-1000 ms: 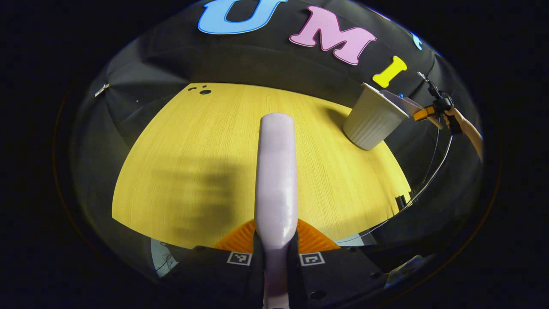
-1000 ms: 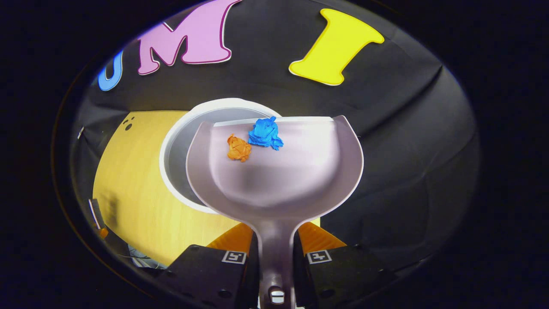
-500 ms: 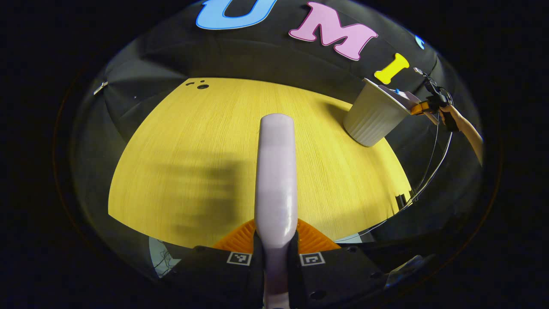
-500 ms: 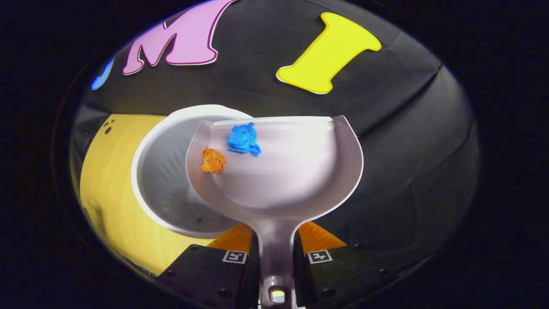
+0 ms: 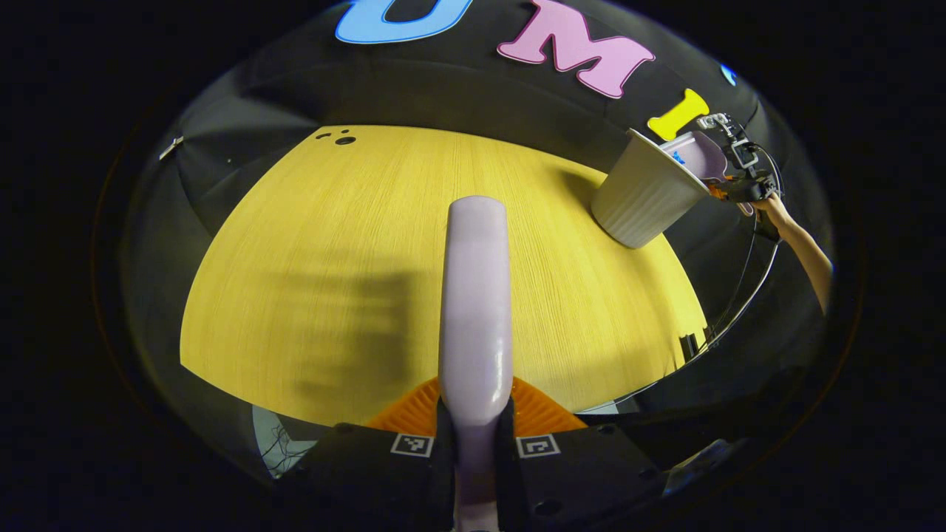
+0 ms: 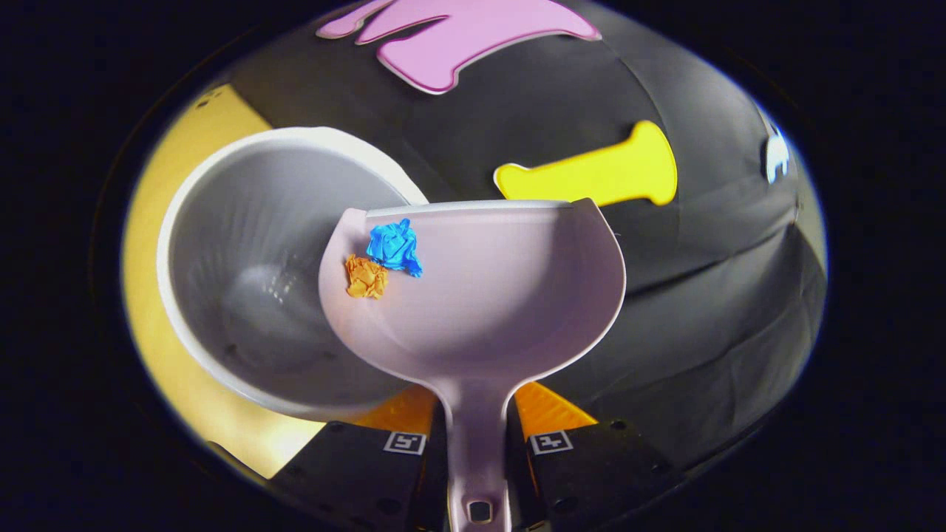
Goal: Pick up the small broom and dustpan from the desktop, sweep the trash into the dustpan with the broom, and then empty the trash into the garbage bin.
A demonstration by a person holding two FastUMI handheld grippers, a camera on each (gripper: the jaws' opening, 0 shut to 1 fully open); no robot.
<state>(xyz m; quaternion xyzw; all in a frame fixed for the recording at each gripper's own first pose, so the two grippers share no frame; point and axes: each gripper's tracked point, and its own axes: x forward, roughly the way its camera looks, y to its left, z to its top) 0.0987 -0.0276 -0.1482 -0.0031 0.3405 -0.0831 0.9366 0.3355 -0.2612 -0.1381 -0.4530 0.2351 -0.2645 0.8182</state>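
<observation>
We have the dustpan (image 6: 480,295) clamped by its handle in the right gripper (image 6: 477,451), both fingers pressed on the stem at the bottom centre of the right gripper view. The pan is rolled toward its left edge, and that explains where the trash sits: the blue paper wad (image 6: 394,247) and the orange paper wad (image 6: 365,276) lie together against the pan's upper-left rim, just at the lip that overhangs the garbage bin (image 6: 222,185). We judge the tilt is meant to slide them over that edge; neither has dropped yet.

The bin fills the left of that view, mouth open toward us, and its ribbed inside looks bare.

In the left gripper view we hold the broom (image 5: 475,295) by its handle, the left gripper (image 5: 474,443) closed on it at bottom centre, parked over the worktop (image 5: 332,244) out of the way. At upper right there, the dustpan leans into the bin's mouth.
</observation>
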